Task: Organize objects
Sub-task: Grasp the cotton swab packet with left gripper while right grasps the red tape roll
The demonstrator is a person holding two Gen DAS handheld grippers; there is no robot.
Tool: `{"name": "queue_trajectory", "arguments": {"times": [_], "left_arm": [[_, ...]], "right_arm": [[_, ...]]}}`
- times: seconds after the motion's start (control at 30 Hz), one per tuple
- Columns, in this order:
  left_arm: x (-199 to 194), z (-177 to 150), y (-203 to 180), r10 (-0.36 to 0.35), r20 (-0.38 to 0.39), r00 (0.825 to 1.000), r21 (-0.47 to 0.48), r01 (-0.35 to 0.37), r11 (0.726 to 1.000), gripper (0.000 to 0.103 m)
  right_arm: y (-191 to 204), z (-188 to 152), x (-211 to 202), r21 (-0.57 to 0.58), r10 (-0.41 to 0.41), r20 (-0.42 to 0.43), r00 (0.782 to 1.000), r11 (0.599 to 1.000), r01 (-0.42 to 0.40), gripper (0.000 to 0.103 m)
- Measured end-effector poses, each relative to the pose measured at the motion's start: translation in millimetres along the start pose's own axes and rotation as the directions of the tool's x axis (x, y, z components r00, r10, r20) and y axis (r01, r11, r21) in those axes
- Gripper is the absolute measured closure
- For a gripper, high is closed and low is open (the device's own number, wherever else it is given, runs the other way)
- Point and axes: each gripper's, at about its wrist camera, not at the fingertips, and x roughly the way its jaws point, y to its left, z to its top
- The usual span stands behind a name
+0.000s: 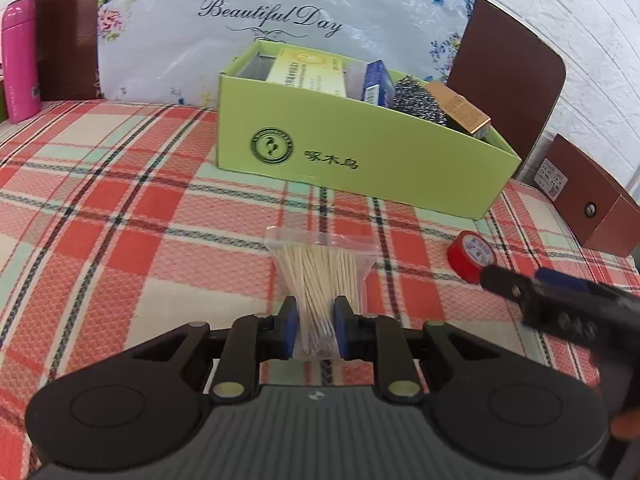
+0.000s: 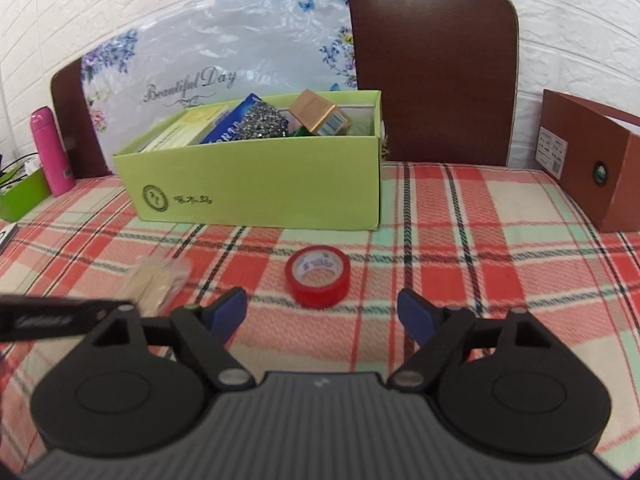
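Note:
A clear bag of cotton swabs (image 1: pixel 320 276) lies on the plaid cloth, and my left gripper (image 1: pixel 316 332) is shut on its near end, the blue pads pressing both sides. In the right wrist view the same bag (image 2: pixel 160 284) shows blurred at the left. A red tape roll (image 2: pixel 318 276) lies flat just ahead of my right gripper (image 2: pixel 322 312), whose fingers stand wide apart on either side with nothing touching them. The roll (image 1: pixel 472 254) also appears in the left wrist view beside the right gripper's black finger (image 1: pixel 516 286). The green box (image 1: pixel 360 156) behind holds several items.
A pink bottle (image 2: pixel 50 150) and a small green container (image 2: pixel 24 198) stand at the far left. A brown box (image 2: pixel 592 168) sits at the right edge. Dark brown boards (image 2: pixel 434 72) and a flowered plastic sheet (image 1: pixel 260 20) lean on the white wall behind the green box (image 2: pixel 256 184).

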Motion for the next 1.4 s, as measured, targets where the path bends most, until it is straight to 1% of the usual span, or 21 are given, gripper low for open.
{"name": "queue_trajectory", "arguments": {"times": [0.07, 0.17, 0.23, 0.3, 0.4, 0.5, 0.6, 0.67, 0.7, 0.73, 0.77, 0.83, 0.9, 0.97, 1.07, 1.1, 1.13, 1.17, 1.27, 1.3, 1.4], "left_arm": [[-1.0, -2.1, 5.9, -0.007, -0.003, 1.0, -0.014, 0.006, 1.0, 0.082], [-1.3, -2.1, 9.0, -0.011, -0.005, 1.0, -0.023, 0.011, 1.0, 0.082], [-0.4, -1.5, 9.5, -0.015, -0.008, 1.0, -0.021, 0.015, 1.0, 0.082], [-0.3, -1.9, 10.9, -0.022, -0.009, 1.0, -0.019, 0.022, 1.0, 0.082], [0.0, -2.9, 13.7, -0.031, -0.009, 0.999, -0.029, 0.031, 0.999, 0.082], [-1.2, -3.5, 14.3, -0.031, -0.013, 0.999, -0.032, 0.031, 0.999, 0.082], [-3.7, -4.4, 14.3, -0.026, -0.014, 1.0, -0.029, 0.025, 0.999, 0.082], [-4.2, -4.4, 16.2, -0.031, -0.016, 0.999, -0.041, 0.03, 0.999, 0.08], [-4.7, -4.0, 17.7, -0.034, -0.02, 0.999, -0.054, 0.033, 0.998, 0.079], [-5.5, -3.5, 18.6, -0.037, -0.025, 0.999, -0.067, 0.036, 0.997, 0.077], [-6.4, -2.9, 19.4, -0.043, -0.028, 0.999, -0.079, 0.041, 0.996, 0.074], [-7.9, -1.4, 17.6, -0.052, -0.026, 0.998, -0.083, 0.049, 0.995, 0.06], [-8.3, 0.3, 11.3, -0.042, -0.01, 0.999, -0.056, 0.041, 0.998, 0.05], [-5.0, 2.3, 4.5, -0.033, -0.006, 0.999, -0.017, 0.033, 0.999, 0.049], [3.2, 3.1, 0.3, -0.022, -0.037, 0.999, 0.005, 0.022, 1.0, 0.049], [3.1, 1.9, -0.2, -0.022, -0.036, 0.999, 0.016, 0.023, 1.0, 0.051], [1.9, 0.5, 0.2, -0.02, -0.029, 0.999, 0.027, 0.021, 0.999, 0.058], [1.3, -0.5, 1.6, -0.025, -0.029, 0.999, 0.026, 0.026, 0.999, 0.061], [1.1, -1.5, 6.1, -0.039, -0.027, 0.999, 0.01, 0.039, 0.999, 0.062], [1.3, -1.3, 6.2, -0.036, -0.025, 0.999, 0.009, 0.036, 0.999, 0.06], [2.3, -0.1, 5.3, -0.035, -0.025, 0.999, 0.011, 0.035, 0.999, 0.059]], "right_arm": [[1.6, 6.3, 14.2, 0.002, -0.004, -0.007, 1.0, 1.0, 0.004, 0.025], [4.3, 12.8, 33.5, -0.002, -0.004, -0.028, 1.0, 1.0, 0.004, 0.033], [5.3, 13.8, 40.9, -0.003, 0.01, -0.05, 0.999, 1.0, -0.01, 0.058], [7.7, 11.7, 38.0, -0.007, 0.007, -0.057, 0.998, 1.0, -0.007, 0.058], [17.2, 2.3, 21.6, -0.024, 0.077, -0.099, 0.992, 0.997, -0.08, 0.058], [32.3, -12.1, -0.4, -0.064, 0.104, -0.124, 0.987, 0.992, -0.113, 0.058], [38.8, -22.1, -17.8, -0.061, 0.16, -0.144, 0.977, 0.984, -0.17, 0.058], [41.0, -24.2, -24.4, -0.06, 0.174, -0.14, 0.975, 0.981, -0.183, 0.058], [41.3, -23.9, -27.7, -0.053, 0.173, -0.128, 0.976, 0.982, -0.181, 0.054], [41.6, -23.3, -30.7, -0.049, 0.171, -0.119, 0.978, 0.983, -0.178, 0.048], [42.1, -22.3, -33.3, -0.053, 0.166, -0.11, 0.98, 0.984, -0.173, 0.046], [43.8, -20.0, -36.5, -0.071, 0.153, -0.098, 0.983, 0.985, -0.16, 0.044], [43.5, -18.6, -36.5, -0.079, 0.147, -0.095, 0.985, 0.985, -0.155, 0.044], [43.0, -20.0, -35.8, -0.072, 0.15, -0.099, 0.984, 0.985, -0.158, 0.044], [41.5, -23.3, -33.8, -0.06, 0.144, -0.111, 0.983, 0.987, -0.151, 0.044], [41.3, -24.0, -33.3, -0.058, 0.141, -0.114, 0.983, 0.987, -0.148, 0.044], [40.7, -24.4, -33.4, -0.057, 0.14, -0.114, 0.984, 0.988, -0.147, 0.044], [40.1, -25.1, -34.1, -0.055, 0.14, -0.113, 0.984, 0.988, -0.147, 0.044], [40.1, -26.2, -33.0, -0.053, 0.137, -0.114, 0.984, 0.988, -0.144, 0.044], [40.7, -26.3, -31.9, -0.052, 0.134, -0.116, 0.984, 0.989, -0.141, 0.044], [43.7, -27.2, -28.1, -0.052, 0.132, -0.12, 0.984, 0.989, -0.139, 0.045]]}}
